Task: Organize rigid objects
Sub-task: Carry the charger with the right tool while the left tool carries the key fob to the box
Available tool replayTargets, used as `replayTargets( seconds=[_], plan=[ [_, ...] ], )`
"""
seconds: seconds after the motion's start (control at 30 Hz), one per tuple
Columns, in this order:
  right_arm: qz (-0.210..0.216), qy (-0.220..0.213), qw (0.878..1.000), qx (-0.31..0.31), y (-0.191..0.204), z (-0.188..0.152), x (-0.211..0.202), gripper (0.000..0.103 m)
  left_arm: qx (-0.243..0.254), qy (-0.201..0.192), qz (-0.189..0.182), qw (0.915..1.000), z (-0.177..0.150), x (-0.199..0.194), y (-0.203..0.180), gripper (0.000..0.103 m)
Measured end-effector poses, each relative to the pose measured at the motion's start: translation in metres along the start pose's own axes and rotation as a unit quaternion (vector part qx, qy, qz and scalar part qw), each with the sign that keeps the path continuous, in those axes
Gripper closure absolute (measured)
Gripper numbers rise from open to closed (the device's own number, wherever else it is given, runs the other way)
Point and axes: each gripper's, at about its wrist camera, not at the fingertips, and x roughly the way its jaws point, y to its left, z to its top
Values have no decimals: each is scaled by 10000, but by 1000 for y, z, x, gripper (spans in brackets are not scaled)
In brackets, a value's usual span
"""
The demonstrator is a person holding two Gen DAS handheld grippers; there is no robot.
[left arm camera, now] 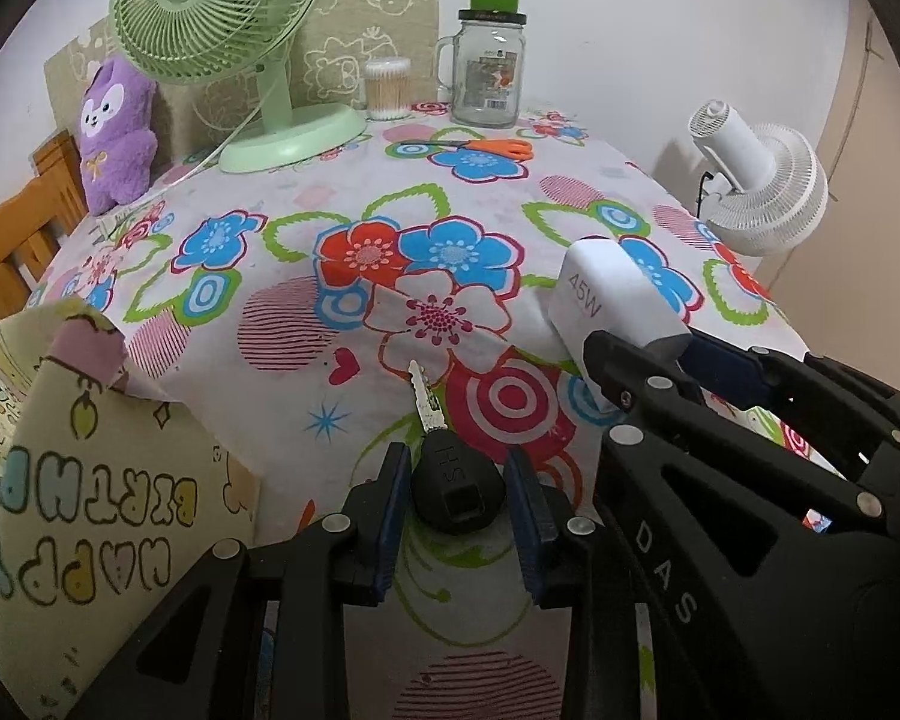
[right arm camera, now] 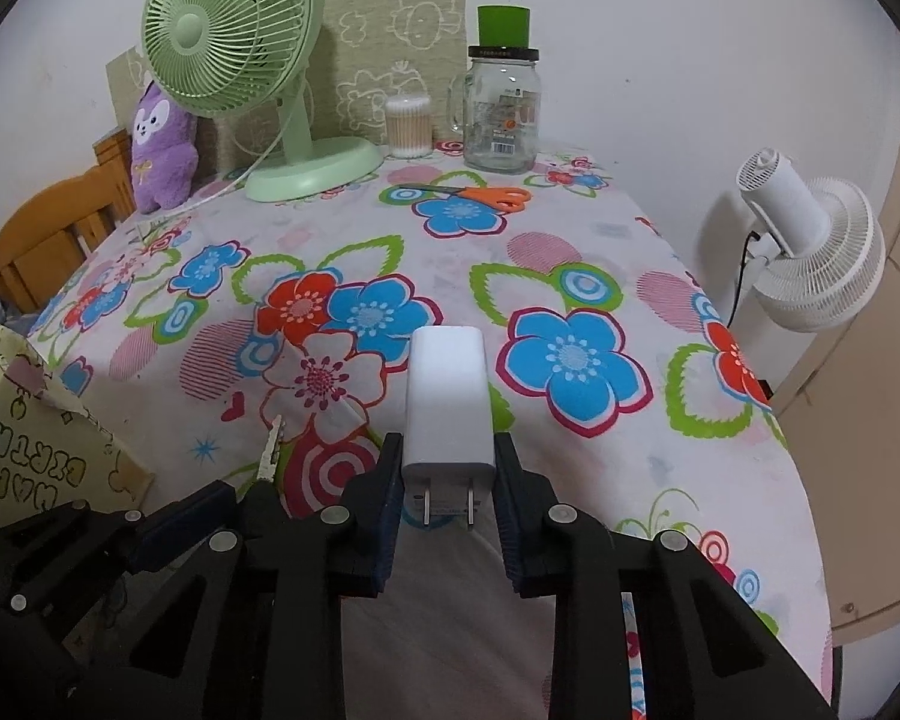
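Observation:
A key with a black head point(left arm camera: 457, 491) lies on the floral tablecloth between the fingers of my left gripper point(left arm camera: 459, 480); the jaws stand a little apart from the head on each side. Its blade point(right arm camera: 270, 447) shows in the right wrist view. My right gripper point(right arm camera: 447, 474) is shut on a white 45W charger point(right arm camera: 448, 405), prongs toward the camera, held just above the cloth. The charger point(left arm camera: 615, 300) and right gripper point(left arm camera: 642, 360) also show at the right of the left wrist view. A paper gift bag point(left arm camera: 84, 516) stands at the near left.
At the table's back stand a green desk fan point(left arm camera: 240, 54), a purple plush point(left arm camera: 117, 132), a cotton swab tub point(left arm camera: 387, 88) and a glass jar point(left arm camera: 489, 69) with a green cup on top. Orange scissors point(left arm camera: 480, 148) lie before the jar. A white fan point(left arm camera: 762, 186) stands off the right edge.

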Motion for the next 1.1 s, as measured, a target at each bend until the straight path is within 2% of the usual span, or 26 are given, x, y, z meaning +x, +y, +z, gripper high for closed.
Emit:
replayTargets(
  seconds=[1.1],
  plan=[
    [-452,-279,9971,551,1,-44,-98,73,522,-449,-271,9973,-38,-83,-22,71]
  ],
)
